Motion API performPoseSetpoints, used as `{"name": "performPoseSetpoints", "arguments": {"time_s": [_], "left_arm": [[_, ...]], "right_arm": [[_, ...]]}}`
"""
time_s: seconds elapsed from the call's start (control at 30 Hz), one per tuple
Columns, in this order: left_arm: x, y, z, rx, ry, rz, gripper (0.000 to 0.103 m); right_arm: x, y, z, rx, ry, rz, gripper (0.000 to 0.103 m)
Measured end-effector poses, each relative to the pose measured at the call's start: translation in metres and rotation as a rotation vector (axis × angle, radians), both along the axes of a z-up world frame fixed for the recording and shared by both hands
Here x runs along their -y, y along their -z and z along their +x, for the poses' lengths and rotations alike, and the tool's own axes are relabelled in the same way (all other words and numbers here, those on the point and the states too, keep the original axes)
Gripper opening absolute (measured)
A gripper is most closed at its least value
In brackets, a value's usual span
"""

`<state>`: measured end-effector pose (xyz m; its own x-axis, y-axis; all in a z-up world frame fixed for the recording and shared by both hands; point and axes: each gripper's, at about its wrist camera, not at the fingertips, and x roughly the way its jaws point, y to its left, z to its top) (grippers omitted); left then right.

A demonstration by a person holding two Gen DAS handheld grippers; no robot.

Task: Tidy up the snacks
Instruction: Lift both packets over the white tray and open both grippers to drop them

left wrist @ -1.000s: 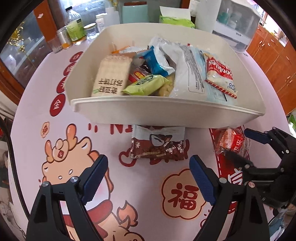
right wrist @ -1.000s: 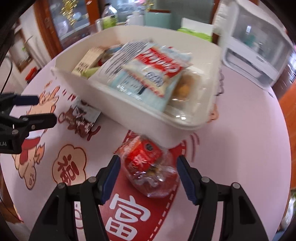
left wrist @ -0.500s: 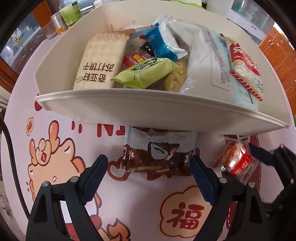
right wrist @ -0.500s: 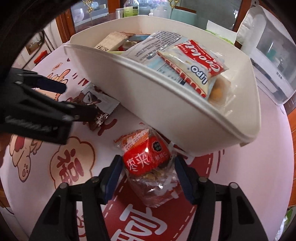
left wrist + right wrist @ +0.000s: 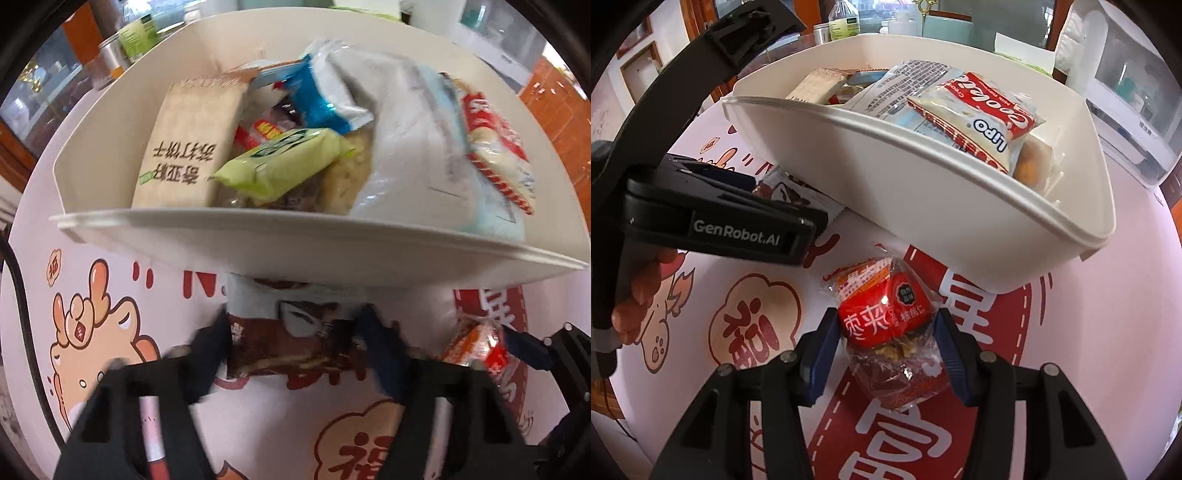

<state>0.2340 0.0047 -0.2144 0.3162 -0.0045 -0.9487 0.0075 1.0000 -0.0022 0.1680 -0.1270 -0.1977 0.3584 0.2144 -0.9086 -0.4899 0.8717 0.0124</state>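
Observation:
A cream bin [image 5: 295,243] holds several snack packets, also seen in the right wrist view [image 5: 923,177]. A brown snack packet [image 5: 291,339] lies on the table in front of the bin. My left gripper [image 5: 295,332] has its blue pads pressed against both ends of it; the view is blurred. A red-labelled clear snack packet [image 5: 886,325] lies on the red part of the mat. My right gripper [image 5: 886,332] has its pads touching both sides of it. That packet also shows in the left wrist view [image 5: 480,350].
The table wears a pink mat with cartoon deer [image 5: 92,332] and red characters [image 5: 753,325]. Bottles and jars [image 5: 842,22] stand behind the bin. A white appliance [image 5: 1126,92] stands at the back right. The left gripper's body [image 5: 713,221] crosses the right wrist view.
Both grippers have moved forward and closed in. The left pads now squeeze the brown packet; the right pads now touch the red packet. The bin looms closer.

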Motion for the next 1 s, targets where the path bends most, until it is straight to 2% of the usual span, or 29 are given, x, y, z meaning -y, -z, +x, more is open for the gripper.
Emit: {"name": "performPoseSetpoints", "arguments": {"time_s": [0.03, 0.07, 0.17, 0.37, 0.6, 0.73, 1.0], "left_arm": [[-0.001, -0.001, 0.000, 0.001, -0.003, 0.003, 0.042], [-0.002, -0.002, 0.000, 0.005, -0.004, -0.008, 0.038], [-0.007, -0.006, 0.001, 0.015, 0.000, -0.051, 0.031], [-0.012, -0.007, -0.007, 0.042, 0.031, -0.069, 0.023], [-0.037, -0.014, -0.020, 0.077, 0.044, -0.111, 0.021], [-0.049, -0.035, -0.027, 0.140, 0.056, -0.120, 0.021], [-0.073, -0.073, -0.033, 0.202, 0.086, -0.188, 0.021]], "right_arm": [[0.000, 0.000, -0.001, -0.005, 0.002, 0.002, 0.052], [0.000, -0.001, -0.002, -0.004, 0.003, 0.001, 0.052], [0.001, -0.002, -0.002, -0.011, 0.014, 0.003, 0.052], [0.002, -0.005, -0.007, -0.035, 0.050, 0.026, 0.051], [0.005, -0.014, -0.010, -0.062, 0.105, 0.068, 0.050], [0.006, -0.023, -0.011, -0.075, 0.139, 0.107, 0.050], [0.003, -0.049, -0.021, -0.075, 0.194, 0.169, 0.050]]}}
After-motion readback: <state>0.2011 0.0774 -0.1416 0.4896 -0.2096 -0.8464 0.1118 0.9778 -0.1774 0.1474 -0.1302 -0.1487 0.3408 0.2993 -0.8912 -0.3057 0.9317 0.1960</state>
